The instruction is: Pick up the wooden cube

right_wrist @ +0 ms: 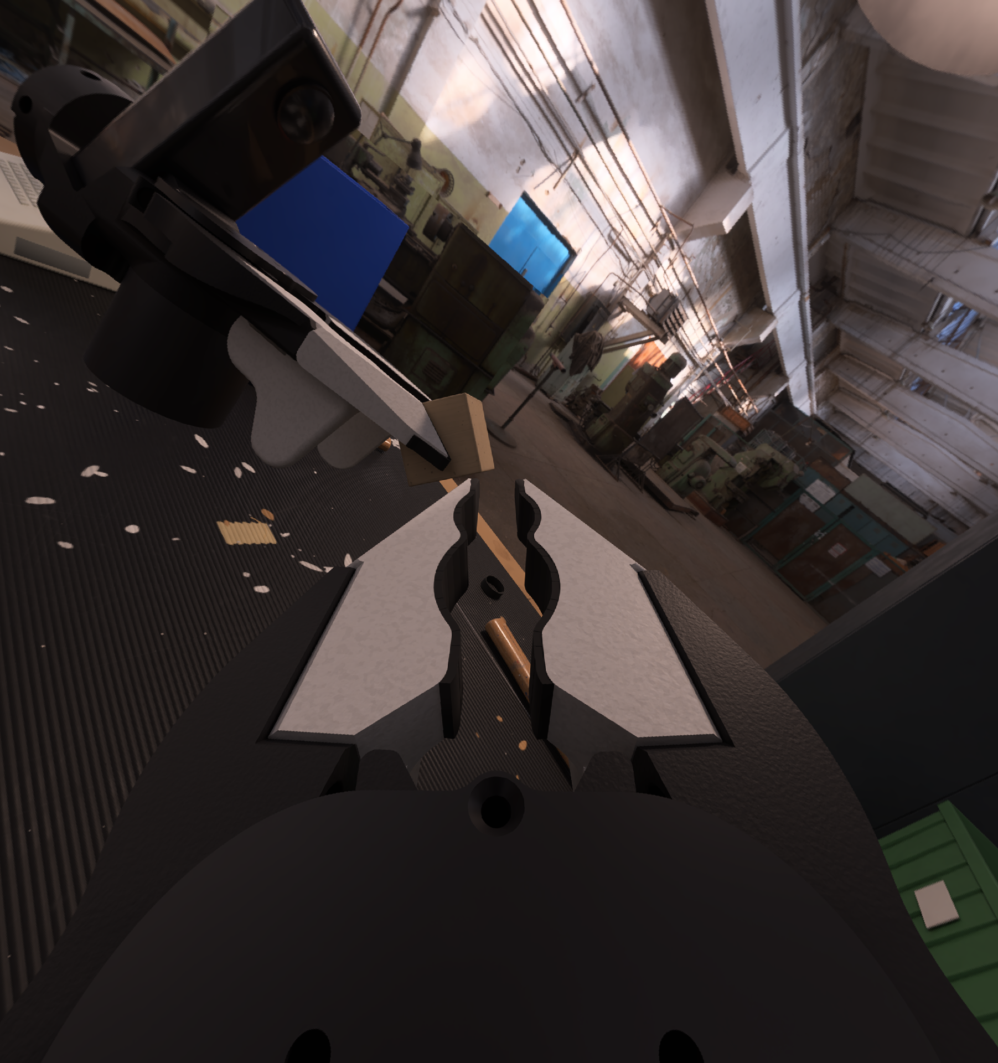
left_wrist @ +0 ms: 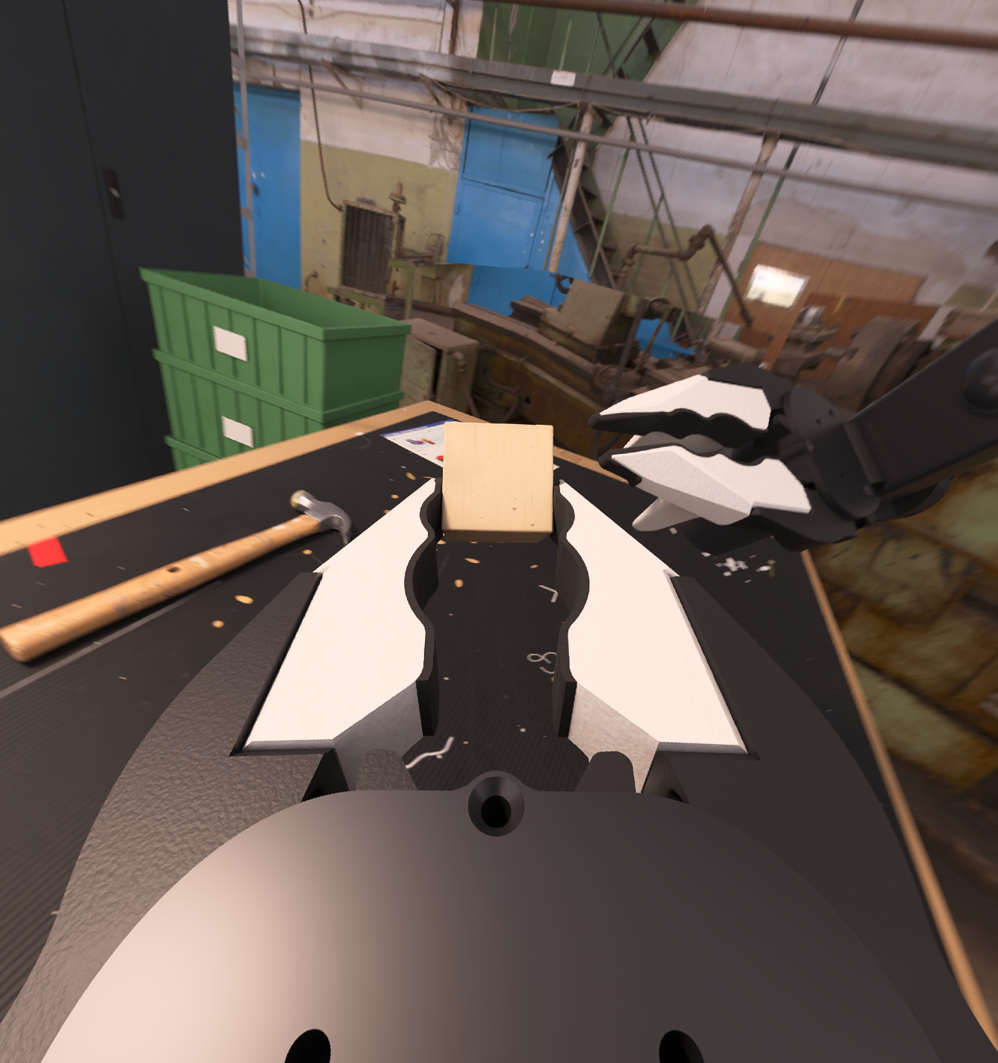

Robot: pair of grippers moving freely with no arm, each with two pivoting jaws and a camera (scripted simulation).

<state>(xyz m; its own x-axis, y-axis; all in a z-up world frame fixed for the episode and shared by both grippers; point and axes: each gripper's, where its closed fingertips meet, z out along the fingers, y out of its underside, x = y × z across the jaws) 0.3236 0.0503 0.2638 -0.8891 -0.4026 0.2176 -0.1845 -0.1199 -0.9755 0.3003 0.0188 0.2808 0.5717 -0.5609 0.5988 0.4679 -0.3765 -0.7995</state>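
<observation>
L gripper (left_wrist: 497, 500) clamped on wooden cube (left_wrist: 497, 482), pinched at fingertips, cube lifted clear of black mat (left_wrist: 140, 719). R gripper (right_wrist: 495, 493) holds nothing, fingers nearly closed w/ a narrow gap, hovering just beside cube on its right. Claw hammer (left_wrist: 163, 581) flat on mat, left of L gripper. Green bins (left_wrist: 266, 368) stacked behind table.
</observation>
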